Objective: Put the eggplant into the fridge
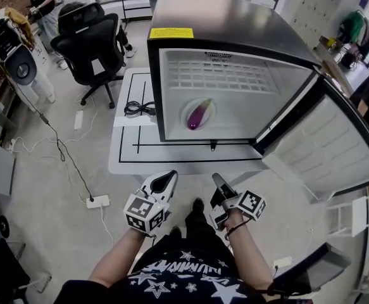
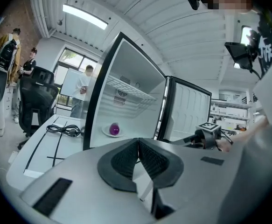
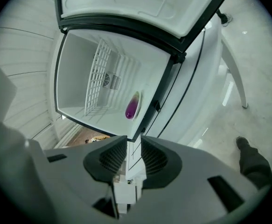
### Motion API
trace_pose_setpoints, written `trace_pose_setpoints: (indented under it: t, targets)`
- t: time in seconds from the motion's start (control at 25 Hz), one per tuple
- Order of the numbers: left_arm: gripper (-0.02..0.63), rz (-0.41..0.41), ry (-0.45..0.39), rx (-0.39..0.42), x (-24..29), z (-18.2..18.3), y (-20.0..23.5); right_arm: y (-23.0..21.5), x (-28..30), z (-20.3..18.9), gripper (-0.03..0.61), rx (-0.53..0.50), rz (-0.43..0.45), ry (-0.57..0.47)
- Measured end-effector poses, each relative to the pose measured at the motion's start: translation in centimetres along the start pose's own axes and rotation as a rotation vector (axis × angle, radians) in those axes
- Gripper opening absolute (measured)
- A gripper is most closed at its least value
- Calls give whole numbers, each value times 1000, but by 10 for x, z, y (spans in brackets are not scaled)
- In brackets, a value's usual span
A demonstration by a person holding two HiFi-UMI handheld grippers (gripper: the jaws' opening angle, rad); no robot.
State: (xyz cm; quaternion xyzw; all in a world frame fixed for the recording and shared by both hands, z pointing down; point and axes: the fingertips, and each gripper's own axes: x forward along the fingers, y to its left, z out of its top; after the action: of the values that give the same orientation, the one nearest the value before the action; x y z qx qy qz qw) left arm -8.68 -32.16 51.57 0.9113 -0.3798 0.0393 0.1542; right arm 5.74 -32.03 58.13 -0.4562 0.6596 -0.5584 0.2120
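Note:
A purple eggplant (image 1: 199,114) lies on a white plate (image 1: 185,114) on the floor of the small fridge (image 1: 235,24), whose door (image 1: 336,151) stands wide open to the right. The eggplant (image 2: 114,129) also shows in the left gripper view, and the eggplant (image 3: 132,107) in the right gripper view. Both grippers hang low in front of the fridge, well short of it. My left gripper (image 1: 166,180) has its pads (image 2: 126,157) pressed together and holds nothing. My right gripper (image 1: 220,183) shows a narrow empty gap between its pads (image 3: 113,157).
The fridge stands on a white table (image 1: 127,157) with black lines; a coiled black cable (image 1: 140,109) lies left of it. Black office chairs (image 1: 89,40) and people are at the back left. A power strip (image 1: 97,201) lies on the floor near my left gripper.

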Motion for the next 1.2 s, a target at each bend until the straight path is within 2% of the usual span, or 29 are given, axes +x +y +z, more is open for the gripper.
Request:
trace_pose_setpoints:
  t: [0.28,0.64,1.2]
  targets:
    - [9,-10,-4,-15,-9,-2,-3,6,-15,-5,97,-64,-15,-11]
    - [9,46,-22,-53,-14,-9,-1,23,-12,-7,97,-153,35,38]
    - [9,105,-57,-27,-36,-11,-76,27,-90,-13,97,-209,100,93]
